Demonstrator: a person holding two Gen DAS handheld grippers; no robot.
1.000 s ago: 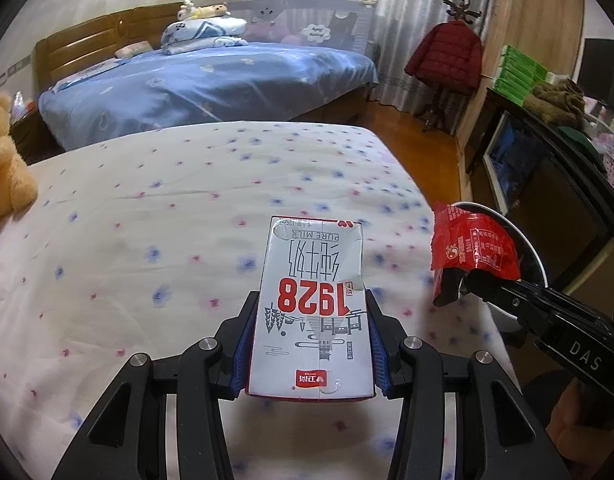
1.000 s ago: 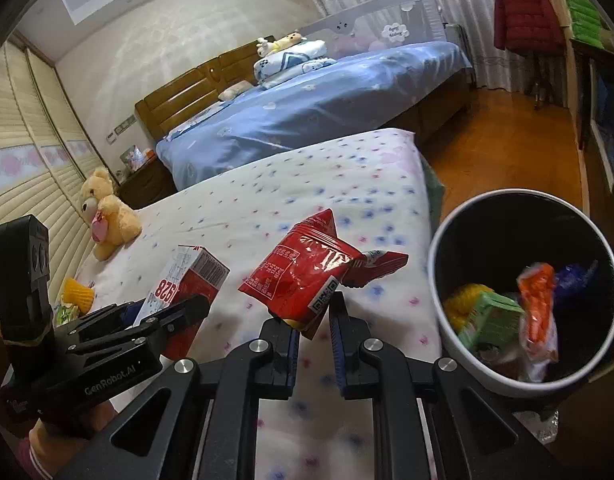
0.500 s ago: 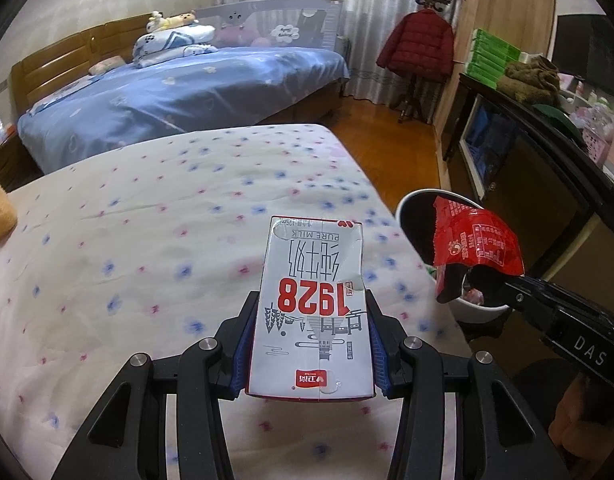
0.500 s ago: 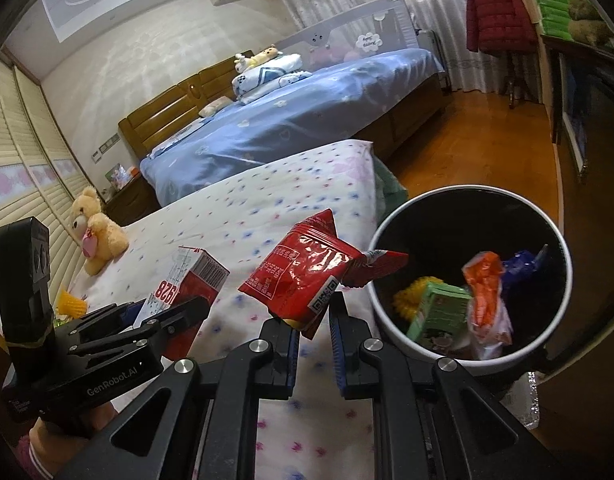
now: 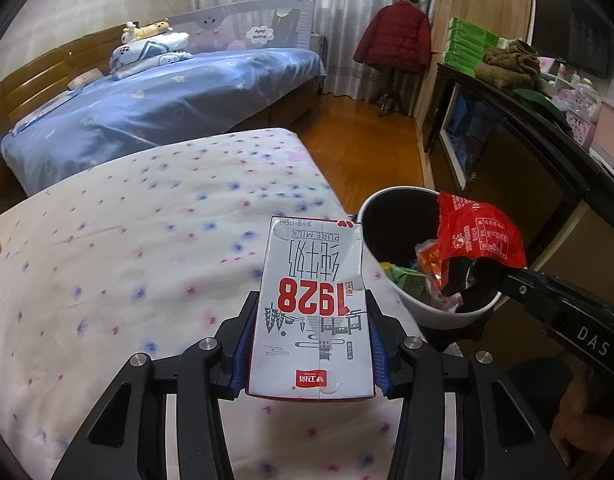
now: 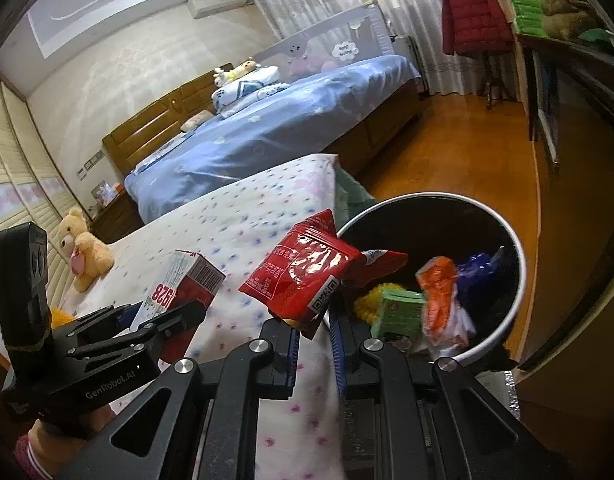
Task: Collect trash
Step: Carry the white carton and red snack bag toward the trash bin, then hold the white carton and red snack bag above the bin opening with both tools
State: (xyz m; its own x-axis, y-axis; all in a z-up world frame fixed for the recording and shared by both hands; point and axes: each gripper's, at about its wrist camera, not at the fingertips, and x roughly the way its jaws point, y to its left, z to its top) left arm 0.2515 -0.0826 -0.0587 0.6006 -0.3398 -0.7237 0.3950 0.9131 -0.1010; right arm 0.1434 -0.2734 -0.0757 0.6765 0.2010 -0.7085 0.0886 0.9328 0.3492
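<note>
My left gripper (image 5: 311,344) is shut on a white milk carton (image 5: 311,304) marked 1928, held above the bed near its right edge. It also shows in the right wrist view (image 6: 179,292). My right gripper (image 6: 314,328) is shut on a red snack wrapper (image 6: 303,276), held over the rim of the white trash bin (image 6: 503,328). In the left wrist view the wrapper (image 5: 479,236) hangs over the bin (image 5: 435,312). The bin holds several wrappers and a green carton (image 6: 399,308).
The flowered bedspread (image 5: 147,248) lies under both grippers. A teddy bear (image 6: 83,252) sits at its left. A blue bed (image 5: 167,92) stands behind. A dark cabinet (image 5: 547,168) runs along the right, a coat rack with a red jacket (image 5: 395,36) beyond the wooden floor (image 5: 363,152).
Both grippers have moved right toward the bin. The red wrapper has gone from beside the bin to over its rim. The carton is nearer the bed's edge.
</note>
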